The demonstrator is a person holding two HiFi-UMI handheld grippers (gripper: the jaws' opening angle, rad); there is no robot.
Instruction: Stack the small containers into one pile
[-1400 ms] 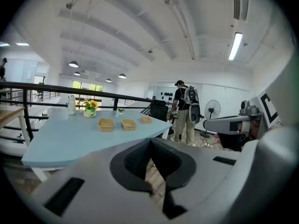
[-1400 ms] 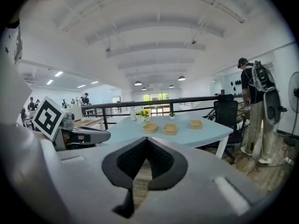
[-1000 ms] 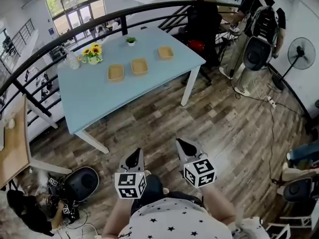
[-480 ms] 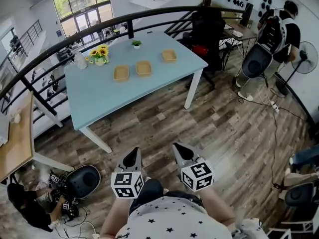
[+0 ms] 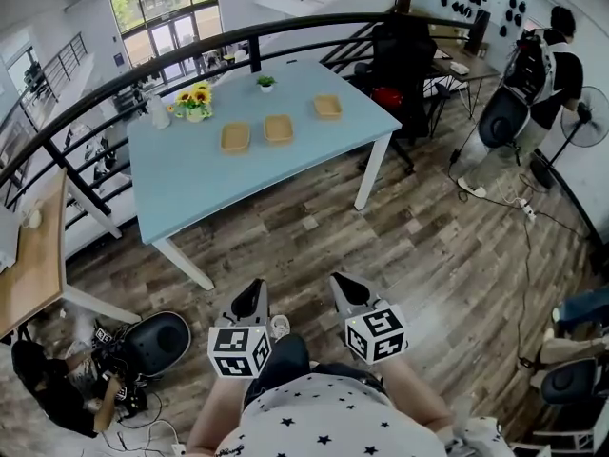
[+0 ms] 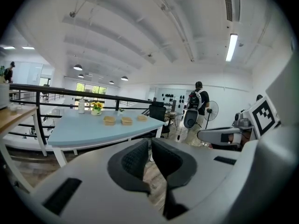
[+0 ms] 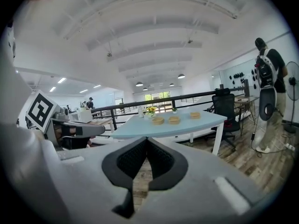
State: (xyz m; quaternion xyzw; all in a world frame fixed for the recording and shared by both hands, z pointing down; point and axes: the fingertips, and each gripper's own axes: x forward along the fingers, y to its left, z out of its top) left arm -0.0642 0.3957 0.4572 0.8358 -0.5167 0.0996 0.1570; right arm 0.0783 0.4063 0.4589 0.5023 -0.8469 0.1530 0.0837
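Closest in, the left gripper and the right gripper are held side by side just ahead of the person's star-print shirt, each with its marker cube facing up. Both point out over the wooden floor and are well apart from the table. In each gripper view the two dark pads are pressed together at their tips, with nothing pinched between them.

Further out stands the light blue table on white legs. The three small containers lie in a loose row near its far edge, each apart from its neighbours and none stacked: the left container, the middle container just beside it, and the right container a little further off, toward the table's right corner. All three are shallow, tan and roughly square. From here the inside of each looks the same tan as its rim, and what they hold cannot be made out.

Behind them, at the table's back edge, are a vase of sunflowers, a clear bottle and a small potted plant. A black railing curves past beyond the table
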